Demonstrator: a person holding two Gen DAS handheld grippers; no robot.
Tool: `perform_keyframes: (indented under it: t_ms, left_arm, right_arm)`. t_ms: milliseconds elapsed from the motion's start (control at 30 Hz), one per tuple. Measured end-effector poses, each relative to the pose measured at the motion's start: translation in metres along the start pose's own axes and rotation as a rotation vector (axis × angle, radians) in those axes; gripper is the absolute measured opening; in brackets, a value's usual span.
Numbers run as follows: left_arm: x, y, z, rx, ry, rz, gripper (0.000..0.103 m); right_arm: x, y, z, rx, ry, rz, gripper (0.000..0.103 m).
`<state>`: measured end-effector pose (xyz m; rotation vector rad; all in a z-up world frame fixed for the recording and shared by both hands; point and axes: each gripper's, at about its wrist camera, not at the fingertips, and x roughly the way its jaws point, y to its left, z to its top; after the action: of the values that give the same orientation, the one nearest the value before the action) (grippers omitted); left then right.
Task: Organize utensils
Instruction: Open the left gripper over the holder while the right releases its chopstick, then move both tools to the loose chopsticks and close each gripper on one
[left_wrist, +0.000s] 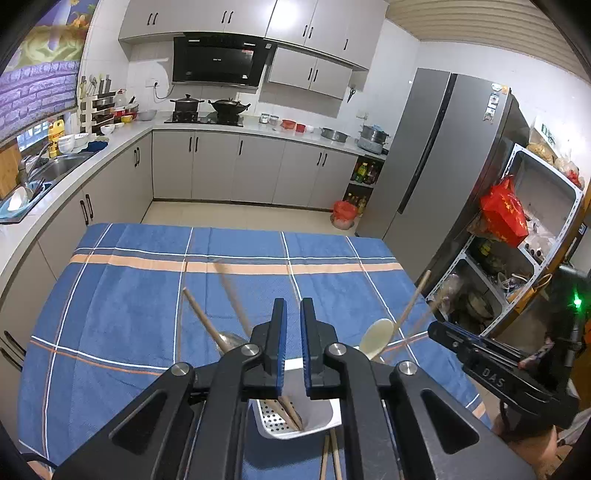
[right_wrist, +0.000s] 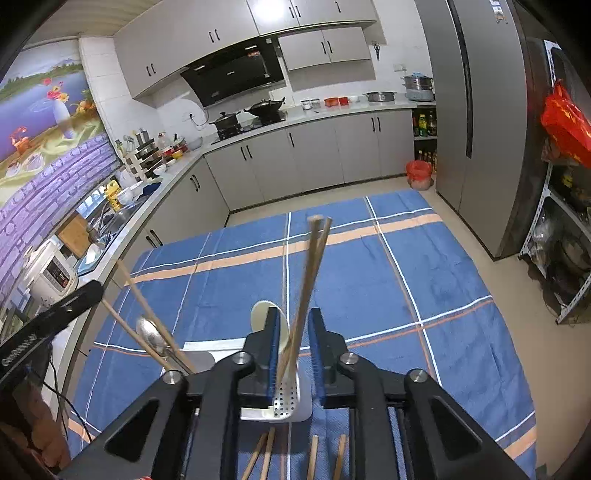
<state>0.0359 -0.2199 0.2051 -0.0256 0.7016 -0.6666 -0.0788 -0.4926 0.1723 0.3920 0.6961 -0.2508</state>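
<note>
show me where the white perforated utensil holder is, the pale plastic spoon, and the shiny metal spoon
White perforated utensil holder (left_wrist: 314, 415): left wrist view, its inner white wall.
Pale cream plastic spoon (left_wrist: 376, 338): left wrist view, its bowl.
Shiny metal spoon (right_wrist: 150, 334): right wrist view, its bowl.

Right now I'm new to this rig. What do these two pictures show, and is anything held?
There is no robot arm. A person carries a two-finger gripper in each hand, and each one has a fisheye camera looking along its fingers. One picture is from the left gripper, the other from the right gripper.

Both look over a kitchen table with a blue plaid cloth. On it stands a white utensil holder with a metal spoon, a cream spoon and chopsticks leaning out. Loose chopsticks lie flat nearer the cameras.

The left gripper is shut and empty. The right gripper's jaws stand apart, with a pair of chopsticks between them, unclamped.
</note>
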Motion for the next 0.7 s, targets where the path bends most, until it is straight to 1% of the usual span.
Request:
perform_keyframes:
  t_ms: [133, 200, 267, 300, 333, 367, 467, 533, 633, 700]
  left_arm:
    - [-0.027, -0.001, -0.004, -0.016, -0.025, 0.017, 0.007]
    - [-0.047, -0.003, -0.009, -0.026, -0.041, 0.035, 0.008]
    - [-0.071, -0.005, -0.018, -0.037, -0.053, 0.052, 0.013]
    - [-0.081, -0.007, -0.023, -0.045, -0.058, 0.059, 0.022]
    - [-0.093, -0.007, -0.031, -0.055, -0.063, 0.069, 0.031]
    - [-0.105, -0.009, -0.041, -0.066, -0.068, 0.081, 0.034]
    - [-0.130, -0.014, -0.069, -0.075, -0.057, 0.121, 0.035]
    - [-0.141, -0.022, -0.091, -0.058, -0.044, 0.165, 0.036]
    - [-0.146, -0.031, -0.122, -0.022, -0.007, 0.228, 0.037]
    - [-0.144, -0.034, -0.143, -0.021, 0.036, 0.231, 0.038]
  right_arm:
    - [-0.020, -0.005, -0.005, 0.008, -0.029, 0.011, 0.029]
    - [-0.034, -0.009, -0.011, 0.021, -0.045, 0.023, 0.037]
    - [-0.048, -0.013, -0.019, 0.033, -0.050, 0.040, 0.040]
    - [-0.058, -0.016, -0.026, 0.032, -0.049, 0.047, 0.040]
    - [-0.063, -0.018, -0.031, 0.029, -0.048, 0.047, 0.040]
    - [-0.073, -0.021, -0.039, 0.027, -0.047, 0.045, 0.041]
    - [-0.094, -0.030, -0.063, 0.056, -0.032, 0.045, 0.045]
    - [-0.109, -0.036, -0.083, 0.073, -0.026, 0.048, 0.045]
    - [-0.127, -0.044, -0.120, 0.048, -0.012, 0.019, 0.049]
    - [-0.129, -0.051, -0.142, 0.036, 0.018, 0.016, 0.050]
